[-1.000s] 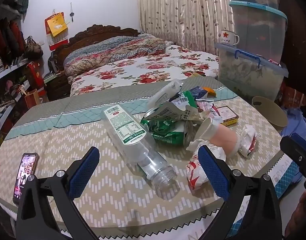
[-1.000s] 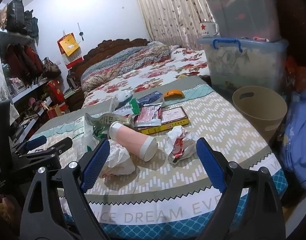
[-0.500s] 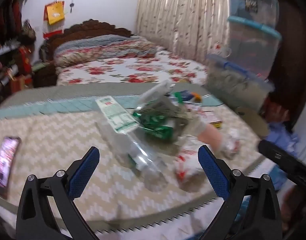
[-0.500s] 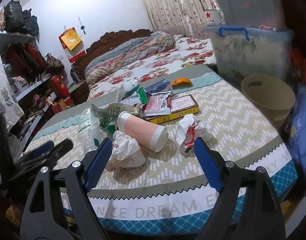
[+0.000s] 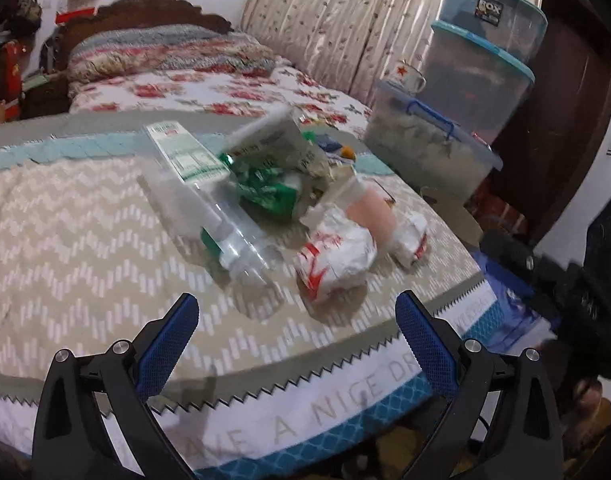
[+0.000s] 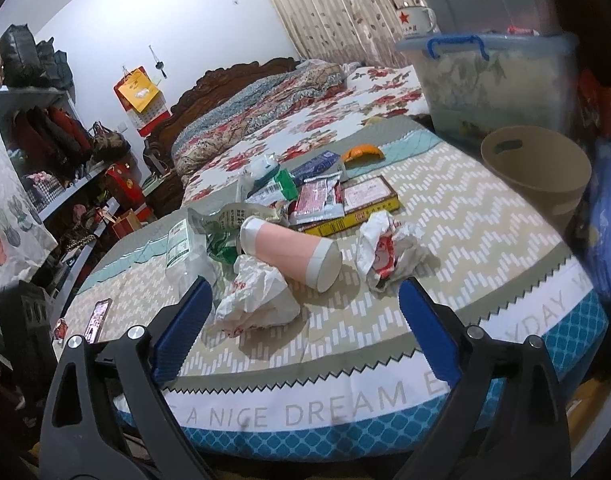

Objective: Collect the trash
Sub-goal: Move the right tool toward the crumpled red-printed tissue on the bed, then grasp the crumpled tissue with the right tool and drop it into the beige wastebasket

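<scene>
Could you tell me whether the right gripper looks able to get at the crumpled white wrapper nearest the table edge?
Probably yes: the right gripper is empty, its jaws opening, and the crumpled white wrapper lies just ahead with nothing on top.

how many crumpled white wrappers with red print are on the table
2: one crumpled wrapper near the front edge beside the pink cup, the other wrapper on the cup's far side, toward the bin. More may hide under the pile.

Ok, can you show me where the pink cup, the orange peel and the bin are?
pink cup (image 6: 285, 249), right wrist view, on its pink side wall.
orange peel (image 6: 363, 151), right wrist view, middle of the peel.
bin (image 6: 545, 196), right wrist view, on its outer wall below the rim.
</scene>
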